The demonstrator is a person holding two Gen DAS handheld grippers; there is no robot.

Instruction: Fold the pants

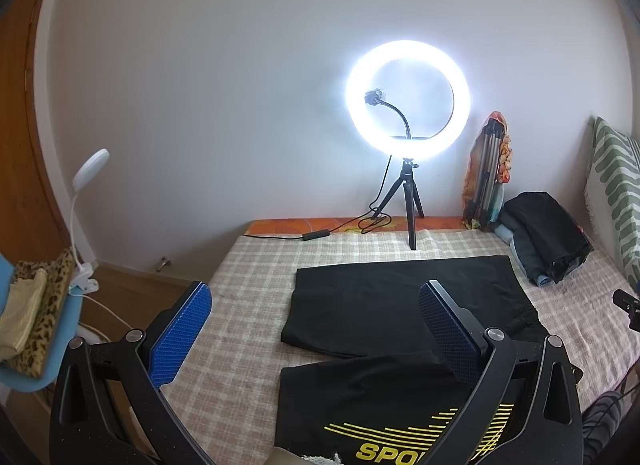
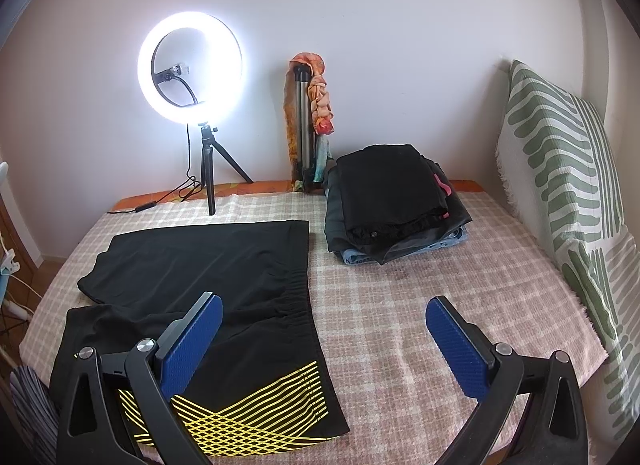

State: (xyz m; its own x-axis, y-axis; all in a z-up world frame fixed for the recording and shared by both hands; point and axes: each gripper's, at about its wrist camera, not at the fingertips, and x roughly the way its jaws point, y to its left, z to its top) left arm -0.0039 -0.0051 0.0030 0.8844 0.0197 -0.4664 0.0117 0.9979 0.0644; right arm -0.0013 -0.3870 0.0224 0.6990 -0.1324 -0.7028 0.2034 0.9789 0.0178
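The left tool hangs with its blue ribbed pads spread wide and nothing between them, above the black sport shorts with yellow line print. The right tool is just as wide apart and empty, over bare checked pink-and-cream bed cover to the right of the garment.

The shorts lie spread on the bed, waistband at the right, two legs running left with the near leg rumpled beside the far one.

Risks, as I judge them — thin slippery cloth may let a pad pinch only the top layer, so the fold drags askew. A pinch taken too deep could catch the bed cover and lift it too. A wide swing toward the far side might knock the lit ring light on its small black tripod or disturb the stack of folded dark clothes — both stand near the garment.
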